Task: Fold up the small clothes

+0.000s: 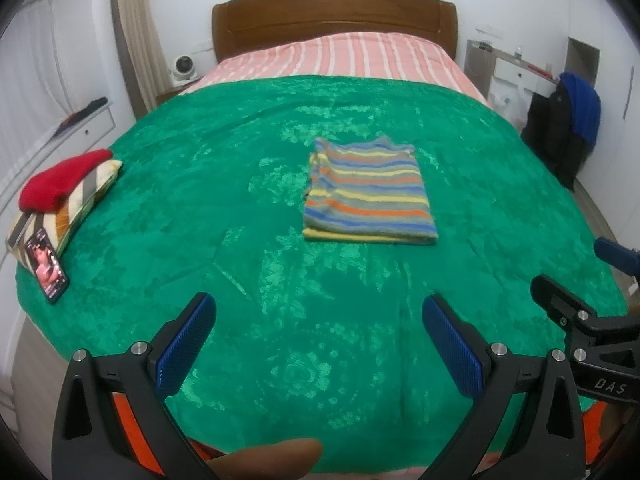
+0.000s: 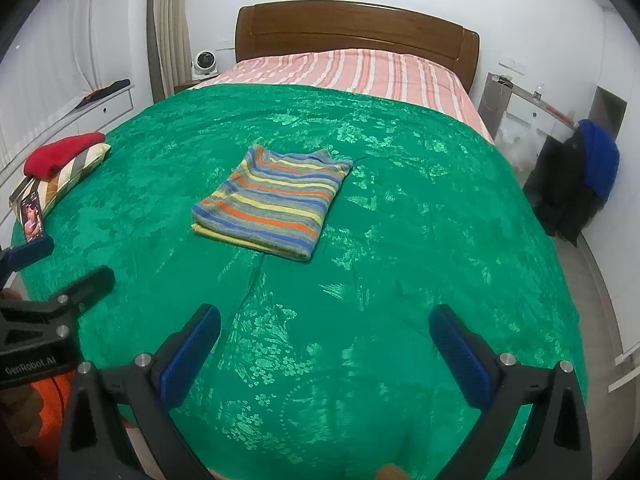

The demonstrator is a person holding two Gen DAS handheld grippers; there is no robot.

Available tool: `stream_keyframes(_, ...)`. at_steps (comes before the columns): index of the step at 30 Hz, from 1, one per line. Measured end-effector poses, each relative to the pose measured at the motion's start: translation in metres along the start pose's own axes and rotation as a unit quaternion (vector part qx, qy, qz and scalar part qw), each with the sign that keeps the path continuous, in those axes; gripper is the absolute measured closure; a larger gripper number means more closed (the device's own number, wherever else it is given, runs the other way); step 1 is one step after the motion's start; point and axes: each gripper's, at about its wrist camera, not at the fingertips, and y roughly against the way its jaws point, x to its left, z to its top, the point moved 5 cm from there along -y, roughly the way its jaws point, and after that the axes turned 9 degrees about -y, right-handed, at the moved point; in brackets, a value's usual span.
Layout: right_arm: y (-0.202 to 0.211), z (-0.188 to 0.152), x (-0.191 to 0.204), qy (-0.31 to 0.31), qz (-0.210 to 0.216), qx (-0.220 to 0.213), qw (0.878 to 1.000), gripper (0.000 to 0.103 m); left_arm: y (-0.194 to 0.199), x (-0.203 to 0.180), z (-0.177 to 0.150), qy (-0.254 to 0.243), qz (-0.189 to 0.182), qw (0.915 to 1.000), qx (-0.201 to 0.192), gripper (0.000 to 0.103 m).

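A striped garment (image 1: 368, 194) in blue, orange, yellow and grey lies folded into a neat rectangle on the green bedspread (image 1: 240, 184). It also shows in the right wrist view (image 2: 276, 204), left of centre. My left gripper (image 1: 319, 312) is open and empty, held over the near part of the bed, well short of the garment. My right gripper (image 2: 325, 322) is open and empty too, at the near edge. Each gripper shows at the side of the other's view: the right (image 1: 576, 280), the left (image 2: 60, 260).
A red folded cloth (image 1: 64, 178) lies on a striped cushion (image 1: 80, 200) at the bed's left edge, with a phone (image 1: 50, 266) beside it. A wooden headboard (image 1: 332, 20) stands at the far end. Dark and blue clothes (image 1: 568, 128) hang at the right.
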Motion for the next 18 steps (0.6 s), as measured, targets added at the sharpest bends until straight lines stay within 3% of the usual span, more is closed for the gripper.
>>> stream_keyframes(10, -0.006, 0.004, 0.0, -0.024, 0.044, 0.04, 0.998, 0.0, -0.001, 0.005, 0.002, -0.013, 0.0, 0.9993, 0.034, 0.0)
stream_keyframes(18, 0.008, 0.023, 0.007, -0.027, 0.058, 0.021, 0.998, 0.0, 0.006, 0.008, 0.008, -0.004, -0.009, 0.9996, 0.026, 0.0)
